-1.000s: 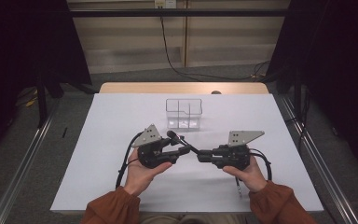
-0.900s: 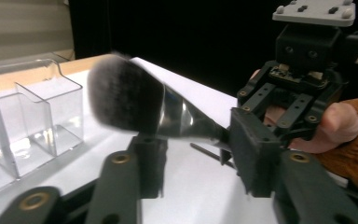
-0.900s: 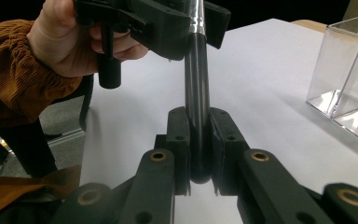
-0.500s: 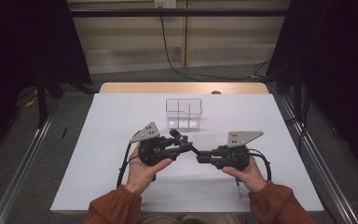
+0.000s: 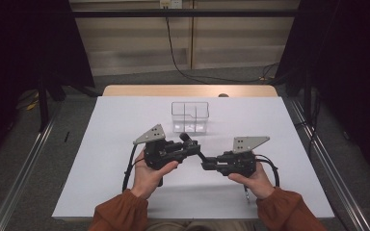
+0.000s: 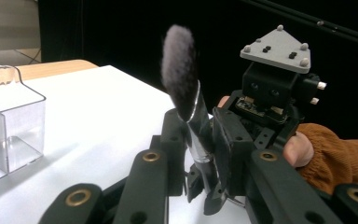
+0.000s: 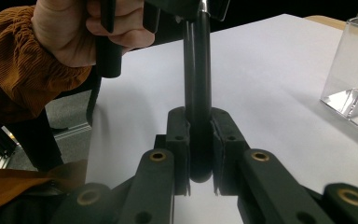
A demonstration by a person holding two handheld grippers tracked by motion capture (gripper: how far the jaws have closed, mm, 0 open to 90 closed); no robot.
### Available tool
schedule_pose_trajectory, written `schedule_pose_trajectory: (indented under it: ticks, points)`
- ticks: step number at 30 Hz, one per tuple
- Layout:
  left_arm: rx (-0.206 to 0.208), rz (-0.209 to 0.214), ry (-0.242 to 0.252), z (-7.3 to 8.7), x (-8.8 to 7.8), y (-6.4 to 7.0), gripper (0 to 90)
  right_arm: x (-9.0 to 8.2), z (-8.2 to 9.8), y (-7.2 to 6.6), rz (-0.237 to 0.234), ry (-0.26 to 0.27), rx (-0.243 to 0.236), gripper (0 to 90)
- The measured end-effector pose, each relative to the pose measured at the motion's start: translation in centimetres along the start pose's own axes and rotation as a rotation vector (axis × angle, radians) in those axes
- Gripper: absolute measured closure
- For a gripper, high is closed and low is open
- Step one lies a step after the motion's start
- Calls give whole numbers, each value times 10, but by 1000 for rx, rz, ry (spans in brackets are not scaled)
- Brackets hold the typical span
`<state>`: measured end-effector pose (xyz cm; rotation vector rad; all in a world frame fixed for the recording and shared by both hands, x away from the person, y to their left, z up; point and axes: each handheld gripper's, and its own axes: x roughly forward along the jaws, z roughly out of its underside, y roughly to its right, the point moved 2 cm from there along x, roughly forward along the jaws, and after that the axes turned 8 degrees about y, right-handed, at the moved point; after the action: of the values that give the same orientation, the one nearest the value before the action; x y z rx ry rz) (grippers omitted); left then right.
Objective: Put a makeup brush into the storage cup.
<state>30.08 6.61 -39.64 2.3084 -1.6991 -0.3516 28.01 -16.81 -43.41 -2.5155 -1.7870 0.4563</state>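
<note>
Makeup brush (image 6: 179,65), held above the table (image 5: 101,183) between both grippers.
Light, stiff handle, soft bristles I keep clear of; slick ferrule, so I grip firmly. Left gripper (image 6: 200,140), jaws just closing, clamps the ferrule; right gripper (image 7: 199,140) is clenched on the black handle end. Clear divided organizer (image 5: 190,116) beyond stands apparently empty.
</note>
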Motion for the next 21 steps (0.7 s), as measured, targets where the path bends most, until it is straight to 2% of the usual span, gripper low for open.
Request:
schedule_pose_trajectory:
  ticks: [3, 4, 5, 7, 10, 18, 21]
  points:
    - [-11, 20, 3, -1, 0, 2, 783, 0, 0, 0, 4, 3, 0, 777]
    - [-1, 23, -2, -2, 1, 4, 793, 0, 0, 1, 9, 6, 6, 766]
    - [11, 19, -6, -2, 1, 5, 795, 0, 0, 1, 14, 10, 5, 748]
    - [9, 22, -11, -3, 1, 6, 797, -1, -1, 2, 14, 17, 9, 720]
    - [10, 6, -20, -3, 0, 4, 797, -3, -1, 1, 16, 25, 5, 672]
    - [2, -21, -21, -5, -5, 0, 797, -4, -2, 1, 22, 41, 13, 434]
    - [5, -29, -20, -8, -8, -2, 797, -5, -2, 1, 37, 24, 13, 339]
